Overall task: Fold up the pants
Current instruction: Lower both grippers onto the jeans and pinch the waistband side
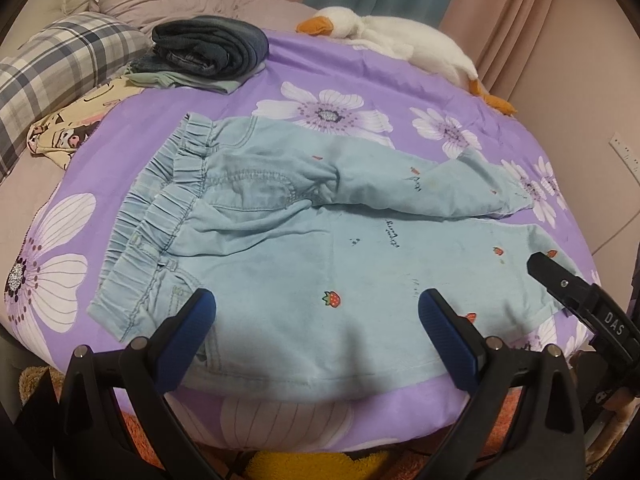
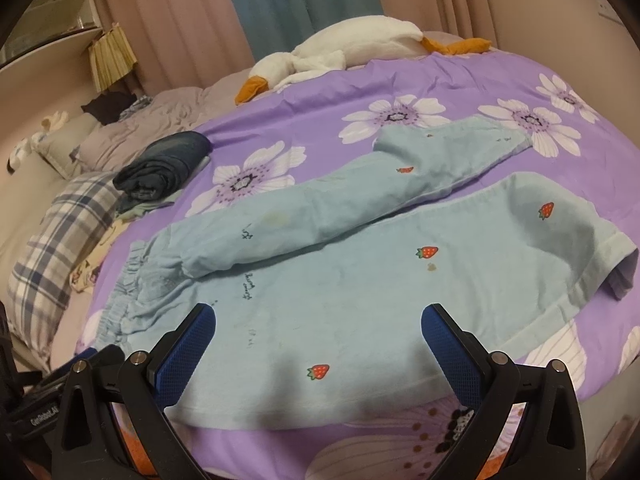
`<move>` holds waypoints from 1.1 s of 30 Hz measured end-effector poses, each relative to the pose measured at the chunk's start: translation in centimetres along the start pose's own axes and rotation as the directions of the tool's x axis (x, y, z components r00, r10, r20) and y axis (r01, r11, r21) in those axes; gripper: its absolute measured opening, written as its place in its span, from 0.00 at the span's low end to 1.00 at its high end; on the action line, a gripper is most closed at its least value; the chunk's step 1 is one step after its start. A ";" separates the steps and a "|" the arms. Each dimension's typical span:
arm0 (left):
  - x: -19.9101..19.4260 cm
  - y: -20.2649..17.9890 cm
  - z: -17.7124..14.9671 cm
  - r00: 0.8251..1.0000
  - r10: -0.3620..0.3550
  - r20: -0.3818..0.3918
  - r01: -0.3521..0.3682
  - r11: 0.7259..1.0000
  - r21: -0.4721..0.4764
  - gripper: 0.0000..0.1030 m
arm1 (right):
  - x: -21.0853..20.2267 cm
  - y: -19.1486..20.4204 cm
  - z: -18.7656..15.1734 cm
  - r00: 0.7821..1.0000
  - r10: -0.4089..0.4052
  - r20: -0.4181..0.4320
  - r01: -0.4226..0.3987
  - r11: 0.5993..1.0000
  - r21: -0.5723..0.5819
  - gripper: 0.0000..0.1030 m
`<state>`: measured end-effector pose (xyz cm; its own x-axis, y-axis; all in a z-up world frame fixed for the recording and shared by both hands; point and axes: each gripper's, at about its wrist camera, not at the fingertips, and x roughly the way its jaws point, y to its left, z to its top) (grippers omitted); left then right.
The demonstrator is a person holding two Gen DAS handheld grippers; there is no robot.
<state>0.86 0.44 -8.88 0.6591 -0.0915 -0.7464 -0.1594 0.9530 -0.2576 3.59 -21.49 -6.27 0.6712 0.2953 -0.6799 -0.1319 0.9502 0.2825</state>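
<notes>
Light blue pants with small strawberry prints lie flat on a purple flowered bedspread, waistband to the left, both legs running right. My left gripper is open and empty, hovering over the near edge by the waistband and hip. My right gripper is open and empty over the near leg of the pants; one of its fingers shows in the left wrist view near the leg cuff. The far leg lies creased and slightly across the near one.
A stack of folded dark jeans and other clothes sits at the back left. A white plush goose lies along the far edge. A plaid pillow and a printed cloth lie at left. Curtains hang behind the bed.
</notes>
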 end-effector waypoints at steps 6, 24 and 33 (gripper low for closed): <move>2.5 0.1 1.2 0.999 0.024 -0.040 -0.024 1.000 0.005 0.94 | 2.0 -0.9 0.5 1.000 -0.001 -0.030 0.001 1.000 0.019 1.00; -1.1 5.5 2.3 0.999 0.042 -0.011 -0.043 0.994 -0.101 0.84 | -1.5 -4.1 2.8 0.998 -0.002 0.062 -0.005 0.993 0.116 0.90; -1.5 11.0 -0.7 0.992 0.117 -0.038 -0.123 0.952 -0.279 0.84 | -6.2 -13.1 1.7 0.986 -0.149 0.071 0.120 0.941 0.316 0.86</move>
<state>-2.42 10.87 -11.03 0.6074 0.0094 -0.7943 -0.4377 0.8385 -0.3247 2.35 -35.95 -4.60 0.7334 0.1423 -0.6647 0.1866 0.8981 0.3982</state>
